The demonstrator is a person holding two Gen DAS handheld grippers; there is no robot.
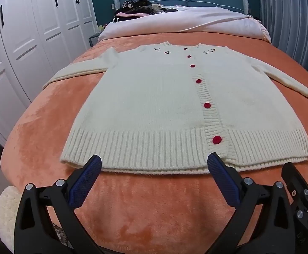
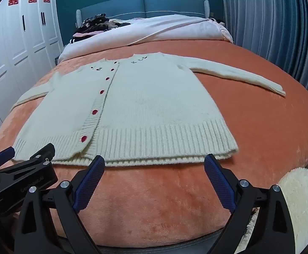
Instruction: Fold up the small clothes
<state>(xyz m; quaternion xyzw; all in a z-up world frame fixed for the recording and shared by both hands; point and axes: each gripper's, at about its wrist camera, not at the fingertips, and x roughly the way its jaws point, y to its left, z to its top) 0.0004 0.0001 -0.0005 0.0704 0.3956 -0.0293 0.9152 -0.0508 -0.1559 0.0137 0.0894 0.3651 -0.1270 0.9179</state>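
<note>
A cream knitted cardigan (image 1: pixel 154 105) with red buttons lies flat, front up, on the orange blanket (image 1: pixel 154 207), both sleeves spread out to the sides. It also shows in the right wrist view (image 2: pixel 145 110). My left gripper (image 1: pixel 155 165) is open and empty, its blue pads just short of the ribbed hem's left half. My right gripper (image 2: pixel 155 164) is open and empty, just short of the hem's right half. Each gripper shows at the edge of the other's view: the right one in the left wrist view (image 1: pixel 301 182), the left one in the right wrist view (image 2: pixel 22 165).
A white duvet (image 1: pixel 185 21) is folded back at the head of the bed, with a heap of dark clothes (image 1: pixel 141 6) by the blue headboard. White wardrobes (image 1: pixel 27 42) stand on the left, a curtain (image 2: pixel 270 31) on the right. A fluffy cream rug (image 2: pixel 301 201) lies below the bed's foot.
</note>
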